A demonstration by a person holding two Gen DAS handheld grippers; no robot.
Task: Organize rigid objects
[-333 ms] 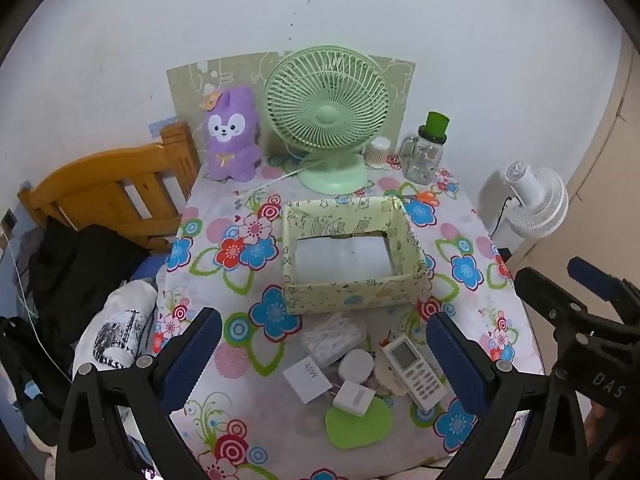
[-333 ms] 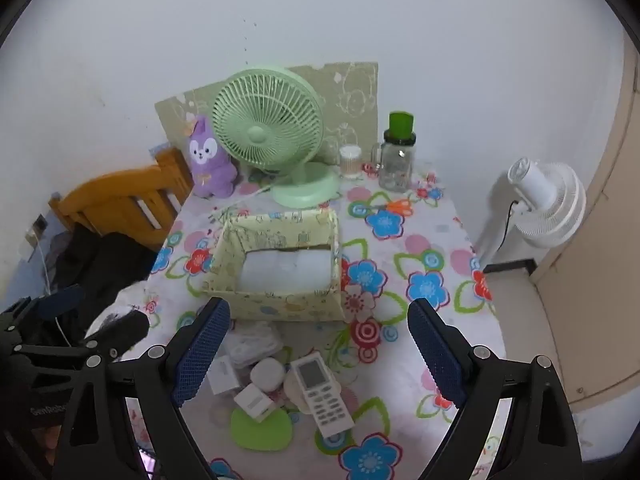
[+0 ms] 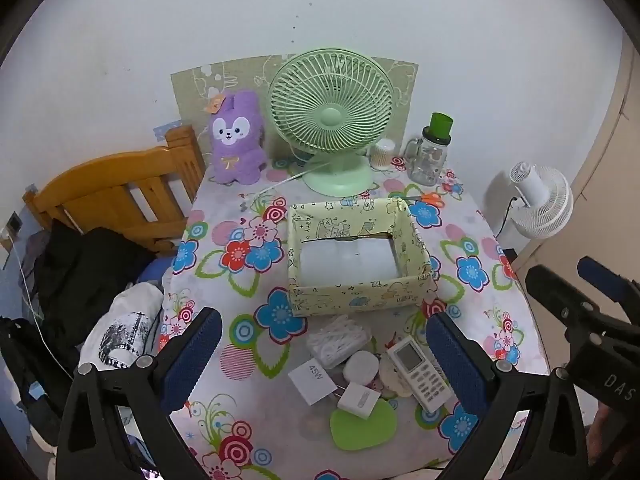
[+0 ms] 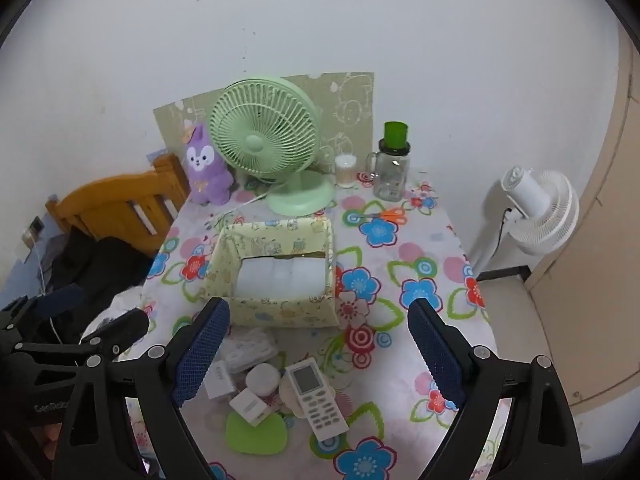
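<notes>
Both tongs, left tongs (image 3: 322, 354) and right tongs (image 4: 318, 346), gape wide and empty above the counter. The remote (image 3: 418, 372) lies just in front of the box (image 3: 356, 294): light, stiff, probably slick plastic, so I'd pinch across its long sides mid-body.

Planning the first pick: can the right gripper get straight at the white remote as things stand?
Probably yes. The right gripper is open and empty above the remote, which lies on top of the clutter, nothing covering it; the white adapter sits beside it.

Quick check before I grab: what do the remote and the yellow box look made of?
Remote: hard white plastic, smooth, with moulded buttons and a grey screen. Box: probably cardboard covered in printed paper; thin flat walls with creased corners.
</notes>
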